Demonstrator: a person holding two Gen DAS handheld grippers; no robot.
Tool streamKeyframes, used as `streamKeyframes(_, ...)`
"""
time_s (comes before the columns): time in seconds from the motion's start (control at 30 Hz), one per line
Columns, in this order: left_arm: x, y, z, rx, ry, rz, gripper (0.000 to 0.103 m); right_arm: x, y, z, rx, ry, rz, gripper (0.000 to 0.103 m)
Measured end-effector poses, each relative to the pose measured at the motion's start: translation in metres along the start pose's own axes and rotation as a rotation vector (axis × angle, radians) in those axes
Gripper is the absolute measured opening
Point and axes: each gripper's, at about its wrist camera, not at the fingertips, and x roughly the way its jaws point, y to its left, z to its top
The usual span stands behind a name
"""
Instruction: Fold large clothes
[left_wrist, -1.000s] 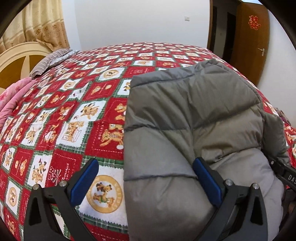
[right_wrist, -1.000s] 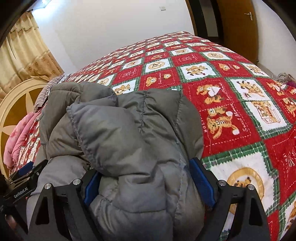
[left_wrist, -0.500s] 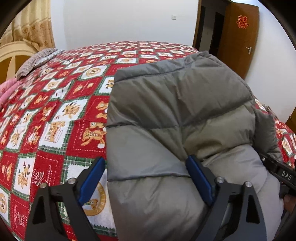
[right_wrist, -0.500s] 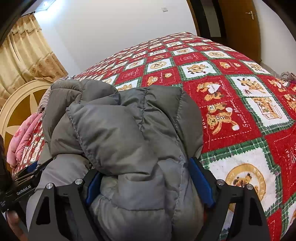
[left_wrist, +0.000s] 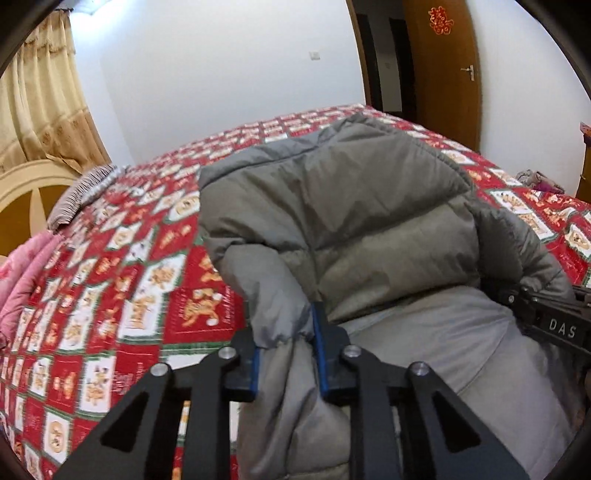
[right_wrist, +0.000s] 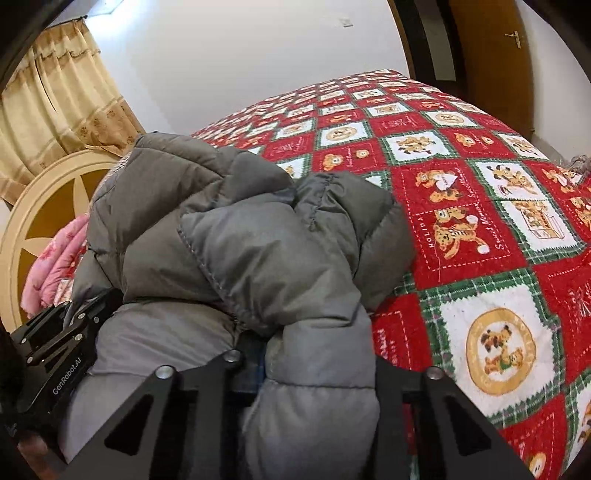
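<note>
Two tongs, left (left_wrist: 286, 354) and right (right_wrist: 314, 365), each closing on a pinched fold of the grey puffer jacket (left_wrist: 369, 229) lying on the red patchwork bedspread (right_wrist: 461, 229)

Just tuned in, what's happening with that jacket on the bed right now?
A person is folding a grey quilted puffer jacket on a bed with a red teddy-bear patchwork quilt. The left gripper and the right gripper are each closing on a bunch of the jacket's near edge, fabric pinched between the pads. The rest of the jacket lies on the quilt.
</note>
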Motion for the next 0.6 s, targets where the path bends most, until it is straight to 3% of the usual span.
streamKeyframes(0.2,-0.04,0.015,-0.002,0.023,-0.067,0.06,0.02,-0.023,0.027,-0.006,-0.031,-0.031,0.058,0.018)
streamKeyframes(0.6,-0.082,0.083,-0.012,-0.059,-0.099,0.142,0.017,-0.027,0.107,0.0,-0.123,-0.037,0.186,0.016)
